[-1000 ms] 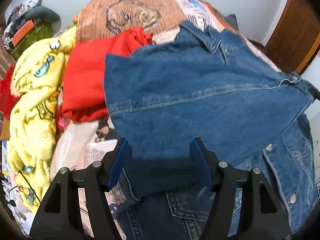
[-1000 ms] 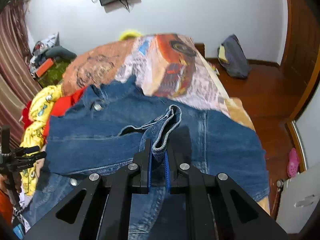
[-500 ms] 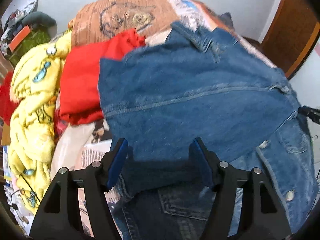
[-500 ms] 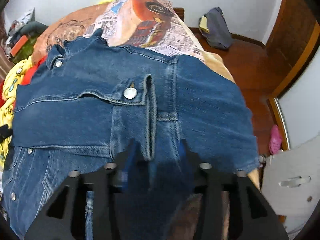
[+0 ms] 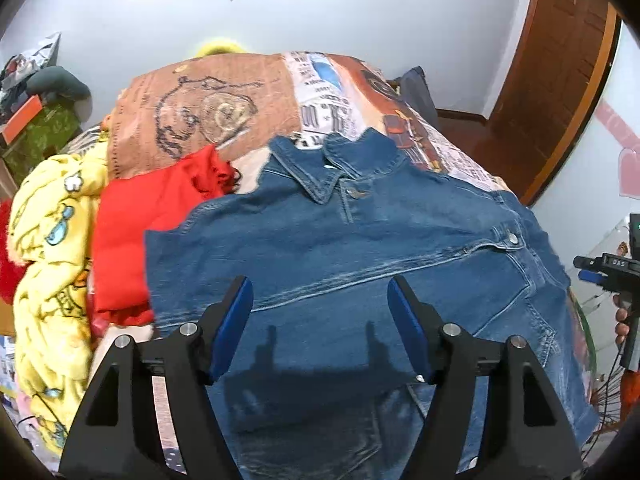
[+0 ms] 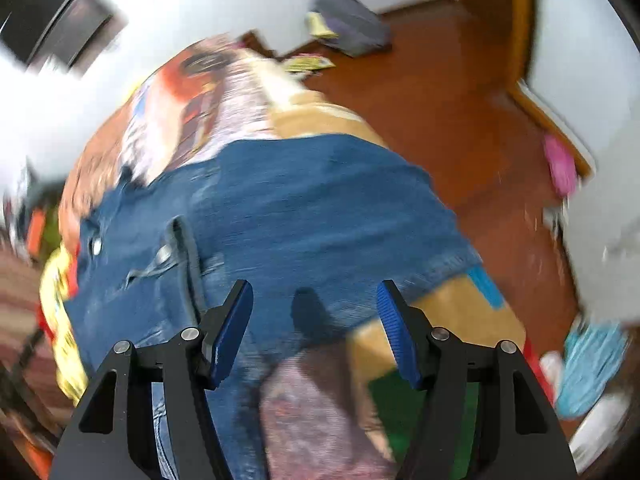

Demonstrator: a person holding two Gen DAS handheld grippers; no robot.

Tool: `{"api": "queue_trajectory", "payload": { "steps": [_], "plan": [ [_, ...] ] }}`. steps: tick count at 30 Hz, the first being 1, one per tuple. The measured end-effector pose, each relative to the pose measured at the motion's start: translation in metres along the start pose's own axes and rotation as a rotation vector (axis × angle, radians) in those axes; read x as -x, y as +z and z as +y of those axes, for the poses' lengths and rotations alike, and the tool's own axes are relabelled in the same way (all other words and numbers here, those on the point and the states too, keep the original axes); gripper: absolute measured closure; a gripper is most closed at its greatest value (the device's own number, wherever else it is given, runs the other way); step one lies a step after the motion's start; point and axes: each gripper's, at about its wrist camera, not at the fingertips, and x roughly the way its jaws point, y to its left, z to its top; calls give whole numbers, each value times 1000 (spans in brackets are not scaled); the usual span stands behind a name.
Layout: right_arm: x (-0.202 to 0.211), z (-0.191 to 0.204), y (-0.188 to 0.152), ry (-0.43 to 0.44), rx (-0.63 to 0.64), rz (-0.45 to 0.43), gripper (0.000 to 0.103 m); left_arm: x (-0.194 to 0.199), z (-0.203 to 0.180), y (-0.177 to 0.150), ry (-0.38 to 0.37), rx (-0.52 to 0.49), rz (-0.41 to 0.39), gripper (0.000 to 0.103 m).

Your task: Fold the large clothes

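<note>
Denim jacket (image 5: 360, 248) lies spread on the bed (image 5: 224, 92), collar far side. Left gripper (image 5: 320, 320) and right gripper (image 6: 314, 320) both hover spread, empty. Risk: stiff denim bunching if only one layer gets pinched.

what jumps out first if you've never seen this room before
The denim jacket spread collar-up across the middle of the bed dominates both views, with the open left gripper and open right gripper hovering over its near part, holding nothing. Just left of it lie a bright red garment and a yellow cartoon-print blanket, piled along the bed's left side.
</note>
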Motion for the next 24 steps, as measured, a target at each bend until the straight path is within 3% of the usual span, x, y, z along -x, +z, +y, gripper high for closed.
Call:
{"api": "queue_trajectory", "payload": {
  "steps": [8,16,19,21,24],
  "plan": [
    [-26,-39,-5,37,-116,57,43,-26,-8,-10,0,-3,65,34],
    [-48,-45,18,29,-187,24,35,-28,13,-18,42,44,78,34],
    [-47,-37,23,-18,-186,-7,42,-28,21,-21,52,60,86,34],
    [-43,-29,25,-70,-163,-40,60,-27,27,-24,56,73,87,34],
    [-29,-14,26,-142,-98,-99,76,-25,32,-25,47,93,89,34]
  ]
}}
